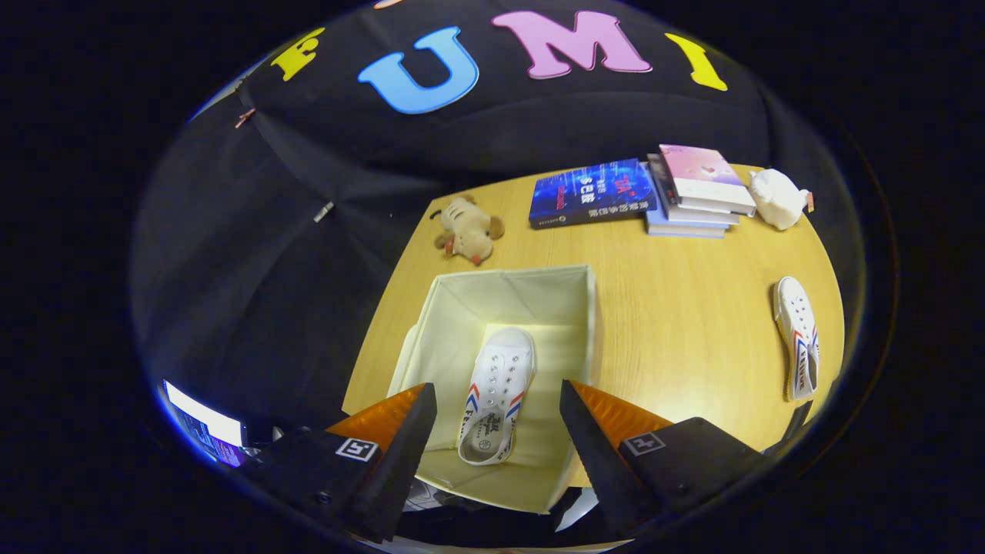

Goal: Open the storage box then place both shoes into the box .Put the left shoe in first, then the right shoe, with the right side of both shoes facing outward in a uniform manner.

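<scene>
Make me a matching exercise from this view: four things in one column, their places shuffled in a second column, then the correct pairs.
Things:
1. shoe in the box
2. second shoe
3. brown plush toy
4. white plush toy

Places:
A. beside the stack of books
B. on the table, off to the right of the open gripper
C. on the table just beyond the storage box
D. seen between the fingers, lying inside

Pairs: 1-D, 2-B, 3-C, 4-A
</scene>
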Demonstrator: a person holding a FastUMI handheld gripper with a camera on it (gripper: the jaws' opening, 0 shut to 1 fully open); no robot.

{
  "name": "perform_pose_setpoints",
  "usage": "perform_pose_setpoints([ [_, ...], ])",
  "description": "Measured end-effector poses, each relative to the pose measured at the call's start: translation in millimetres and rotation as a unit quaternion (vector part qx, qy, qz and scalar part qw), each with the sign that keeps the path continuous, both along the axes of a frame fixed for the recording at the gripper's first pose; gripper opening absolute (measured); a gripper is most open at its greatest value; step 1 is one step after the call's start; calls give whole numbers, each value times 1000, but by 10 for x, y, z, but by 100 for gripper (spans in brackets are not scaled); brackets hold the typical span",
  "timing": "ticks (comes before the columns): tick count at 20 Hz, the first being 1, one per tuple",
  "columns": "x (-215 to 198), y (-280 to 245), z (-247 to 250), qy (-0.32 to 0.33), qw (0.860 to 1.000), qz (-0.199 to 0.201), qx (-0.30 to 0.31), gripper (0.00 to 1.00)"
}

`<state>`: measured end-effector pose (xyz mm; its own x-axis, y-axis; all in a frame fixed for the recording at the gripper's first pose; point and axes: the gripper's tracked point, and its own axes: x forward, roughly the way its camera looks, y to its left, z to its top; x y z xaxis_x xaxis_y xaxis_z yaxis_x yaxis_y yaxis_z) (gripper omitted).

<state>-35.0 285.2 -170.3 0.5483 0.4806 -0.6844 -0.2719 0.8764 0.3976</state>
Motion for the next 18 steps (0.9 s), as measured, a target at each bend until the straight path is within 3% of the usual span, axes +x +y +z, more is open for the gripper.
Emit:
perform_pose_setpoints([
  [4, 105, -903, 292, -40, 997, -67, 3, 98],
  [9, 229, -2030, 129, -34, 991, -129, -25, 99],
  [14, 356, -3128, -333, -17, 983, -141, -120, 98],
  [18, 474, -3773, -727, 3, 974, -123, -192, 99],
])
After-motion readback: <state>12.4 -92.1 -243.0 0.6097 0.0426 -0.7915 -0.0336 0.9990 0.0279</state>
